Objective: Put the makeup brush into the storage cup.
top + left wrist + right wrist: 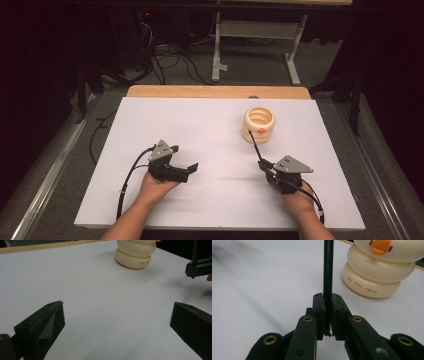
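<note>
A cream, ringed holder (259, 124) with an orange duck beak (380, 246) stands on the white table top (200, 125), right of centre toward the back. My right gripper (265, 165) is shut on a thin black rod (255, 146) that points up and away toward the holder. In the right gripper view the rod (328, 267) rises from between the pressed jaws of the right gripper (328, 298), just left of the holder (374, 272). My left gripper (191, 170) rests at front left, open, with nothing in it. Its wide-apart jaws frame bare table in the left gripper view (117, 307).
A wooden strip (215, 91) borders the far edge of the white top. Beyond it, on the grey floor, stand a white table frame (217, 50) and loose black cables (170, 62). The left gripper view catches the holder (135, 253) and the right gripper (198, 267) at its right edge.
</note>
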